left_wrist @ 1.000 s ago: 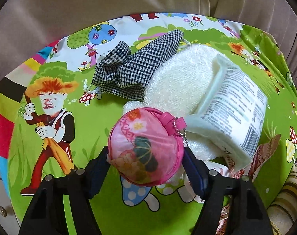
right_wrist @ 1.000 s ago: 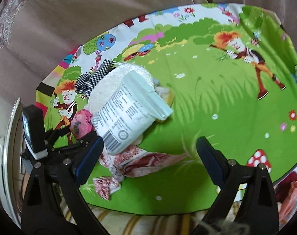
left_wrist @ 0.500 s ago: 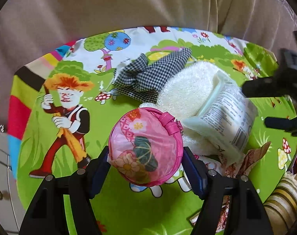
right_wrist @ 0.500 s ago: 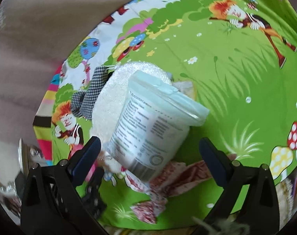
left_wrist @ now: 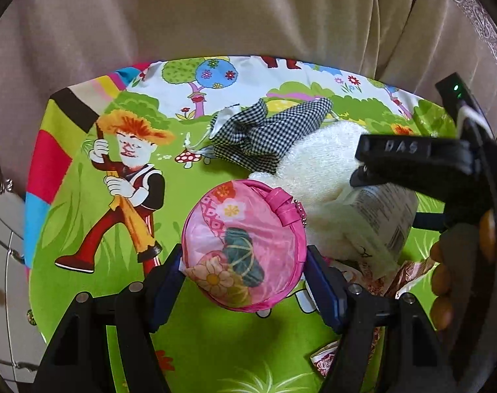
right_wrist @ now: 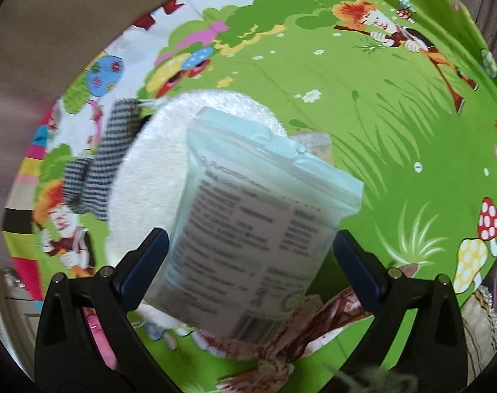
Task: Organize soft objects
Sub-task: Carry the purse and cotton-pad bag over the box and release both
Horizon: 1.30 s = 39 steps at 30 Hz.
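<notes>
- The left gripper (left_wrist: 245, 281) pinches the round pink pouch (left_wrist: 243, 249) between its jaws
- The right gripper (right_wrist: 250, 262) is spread wide; the plastic packet (right_wrist: 258, 229) sits right between its jaws, long side pointing away

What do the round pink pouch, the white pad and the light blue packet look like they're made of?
Pink pouch: thin synthetic fabric, probably nylon, with a slight sheen, a printed flower pattern and a ball chain.
White pad: fluffy looped pile, likely terry or microfibre, matte.
Blue packet: soft plastic film, glossy and semi-clear, with a zip-seal top and printed label.
</notes>
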Each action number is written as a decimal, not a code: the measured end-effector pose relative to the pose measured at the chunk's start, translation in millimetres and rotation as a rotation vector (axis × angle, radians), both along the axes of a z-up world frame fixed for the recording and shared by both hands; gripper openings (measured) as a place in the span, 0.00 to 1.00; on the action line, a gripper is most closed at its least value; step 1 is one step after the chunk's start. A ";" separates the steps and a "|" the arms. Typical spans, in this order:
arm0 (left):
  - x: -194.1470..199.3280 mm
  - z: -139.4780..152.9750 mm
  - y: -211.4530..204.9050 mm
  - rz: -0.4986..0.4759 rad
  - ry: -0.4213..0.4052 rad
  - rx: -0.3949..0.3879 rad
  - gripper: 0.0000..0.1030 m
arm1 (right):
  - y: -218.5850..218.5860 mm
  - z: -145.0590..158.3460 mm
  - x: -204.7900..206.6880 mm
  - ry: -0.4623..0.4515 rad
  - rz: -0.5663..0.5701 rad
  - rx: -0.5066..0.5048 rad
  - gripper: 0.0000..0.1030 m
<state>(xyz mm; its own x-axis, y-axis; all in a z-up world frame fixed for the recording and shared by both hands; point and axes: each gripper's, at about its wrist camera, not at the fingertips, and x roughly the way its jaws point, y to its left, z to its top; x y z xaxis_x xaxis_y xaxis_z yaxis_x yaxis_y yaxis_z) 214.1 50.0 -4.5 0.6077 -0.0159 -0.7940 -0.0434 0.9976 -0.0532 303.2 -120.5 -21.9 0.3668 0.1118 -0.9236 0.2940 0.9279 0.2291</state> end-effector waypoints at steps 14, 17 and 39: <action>-8.6 9.3 -2.4 0.010 -0.028 -0.025 0.69 | -7.3 12.4 -20.5 -0.116 0.117 -0.057 0.88; -11.4 13.7 -4.9 0.010 -0.037 -0.028 0.69 | -13.9 20.3 -29.3 -0.151 0.124 -0.063 0.88; -38.0 36.3 -54.6 -0.062 -0.074 -0.056 0.69 | -68.4 73.9 -102.5 -0.381 0.190 -0.189 0.88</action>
